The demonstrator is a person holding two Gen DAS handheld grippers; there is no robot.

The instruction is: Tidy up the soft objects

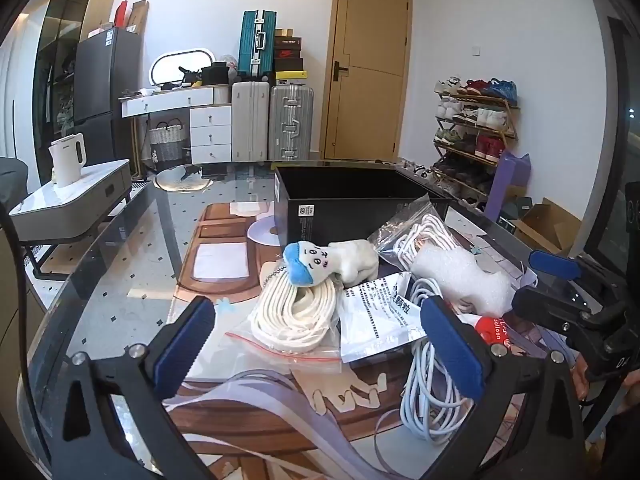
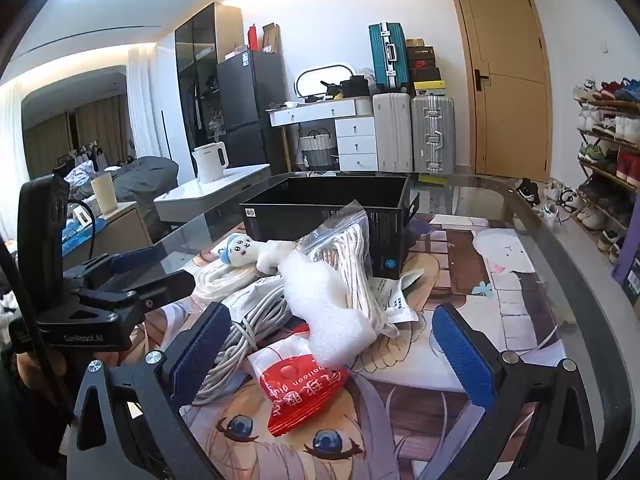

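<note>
A pile of soft things lies on the glass table [image 1: 120, 280] in front of an open black box [image 1: 352, 204], which also shows in the right wrist view [image 2: 328, 212]. The pile holds a white plush doll with a blue cap [image 1: 328, 264] [image 2: 256, 252], a bagged white rope coil [image 1: 296, 316], white foam [image 1: 464, 276] [image 2: 324, 312], a second bagged rope [image 2: 356, 264], a loose white cable [image 1: 432, 396] [image 2: 240, 332] and a red balloon packet [image 2: 304, 392]. My left gripper [image 1: 320, 344] is open over the rope coil. My right gripper [image 2: 332, 352] is open over the red packet and foam.
A white printed pouch [image 1: 380, 316] lies in the pile. An anime mat [image 2: 480, 320] covers the table. Beyond stand a side table with a kettle [image 1: 68, 160], suitcases [image 1: 272, 124], a door [image 1: 368, 68] and a shoe rack [image 1: 476, 132].
</note>
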